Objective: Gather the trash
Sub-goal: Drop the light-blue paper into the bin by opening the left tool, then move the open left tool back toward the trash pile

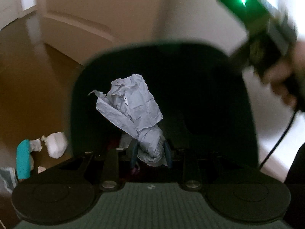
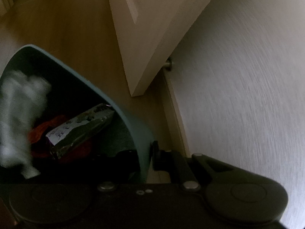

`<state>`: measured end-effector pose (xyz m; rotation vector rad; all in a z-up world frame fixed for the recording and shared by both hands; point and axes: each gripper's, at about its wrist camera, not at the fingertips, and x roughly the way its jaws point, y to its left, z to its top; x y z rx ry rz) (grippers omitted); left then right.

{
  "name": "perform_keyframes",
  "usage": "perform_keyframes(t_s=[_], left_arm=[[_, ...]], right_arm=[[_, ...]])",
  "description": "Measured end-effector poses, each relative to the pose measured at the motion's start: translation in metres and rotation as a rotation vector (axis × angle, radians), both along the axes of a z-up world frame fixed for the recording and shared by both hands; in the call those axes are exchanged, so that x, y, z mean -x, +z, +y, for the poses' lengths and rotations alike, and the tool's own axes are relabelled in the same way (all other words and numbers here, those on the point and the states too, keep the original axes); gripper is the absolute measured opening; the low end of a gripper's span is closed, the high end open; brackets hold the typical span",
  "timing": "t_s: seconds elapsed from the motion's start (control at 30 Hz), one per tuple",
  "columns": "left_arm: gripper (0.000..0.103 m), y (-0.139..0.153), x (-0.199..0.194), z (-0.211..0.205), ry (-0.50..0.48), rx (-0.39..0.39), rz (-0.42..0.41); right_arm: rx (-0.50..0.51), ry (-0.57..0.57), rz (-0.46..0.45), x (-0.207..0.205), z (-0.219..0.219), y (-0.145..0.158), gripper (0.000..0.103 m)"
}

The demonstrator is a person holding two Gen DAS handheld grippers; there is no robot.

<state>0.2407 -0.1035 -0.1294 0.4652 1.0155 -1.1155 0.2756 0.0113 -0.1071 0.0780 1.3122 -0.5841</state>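
Observation:
My left gripper (image 1: 150,154) is shut on a crumpled grey-white sheet of paper (image 1: 133,105), its blue pads pinching the twisted lower end. It hangs over the dark mouth of a teal trash bin (image 1: 238,95). In the right wrist view my right gripper (image 2: 152,152) is shut on the bin's rim (image 2: 122,110), with the wall between its fingers. Inside lie a silver wrapper (image 2: 82,129) and a red wrapper (image 2: 42,131), and the paper shows as a white blur (image 2: 21,118). At the top right of the left wrist view is the right gripper's body with a green light (image 1: 253,9), held by a hand (image 1: 286,80).
On the wooden floor left of the bin lie white tissue wads (image 1: 56,144) and a teal object (image 1: 23,160). A white door (image 2: 152,28) and a textured white wall (image 2: 247,95) stand close behind the bin. A black cable (image 1: 276,143) hangs at the right.

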Motion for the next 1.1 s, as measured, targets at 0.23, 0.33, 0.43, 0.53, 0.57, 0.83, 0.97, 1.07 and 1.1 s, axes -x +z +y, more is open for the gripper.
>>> perform_keyframes(t_s=[0.23,0.33,0.43,0.53,0.57,0.83,0.97,1.07,1.1], left_arm=[[0.029,-0.034,0.003,-0.028,-0.018,-0.073,0.041],[0.031,-0.035,-0.001,-0.027,-0.006,-0.055,0.061],[0.068,-0.030,-0.001,-0.023,0.010,-0.015,0.044],[0.073,-0.021,-0.001,-0.018,0.008,0.022,0.010],[0.073,-0.019,-0.002,-0.015,0.009,0.030,0.012],[0.073,0.013,-0.040,0.039,0.115,0.118,-0.017],[0.075,0.016,-0.064,0.080,0.227,0.110,-0.066],[0.075,0.021,-0.091,0.114,0.333,0.089,-0.090],[0.075,0.021,-0.099,0.127,0.375,0.076,-0.112]], right_arm=[[-0.014,-0.014,-0.002,0.003,-0.004,0.002,0.004],[-0.023,-0.027,-0.001,0.004,-0.008,0.002,0.003],[-0.034,-0.040,-0.002,0.006,-0.011,0.002,0.003],[-0.045,-0.046,0.002,0.010,-0.012,0.001,0.004],[-0.052,-0.046,0.001,0.012,-0.013,0.001,0.004],[-0.160,-0.083,0.015,0.031,-0.027,-0.014,0.004],[-0.232,-0.118,0.025,0.032,-0.026,-0.027,0.004],[-0.263,-0.109,0.027,0.022,-0.017,-0.035,0.004],[-0.269,-0.104,0.027,0.017,-0.014,-0.036,0.004]])
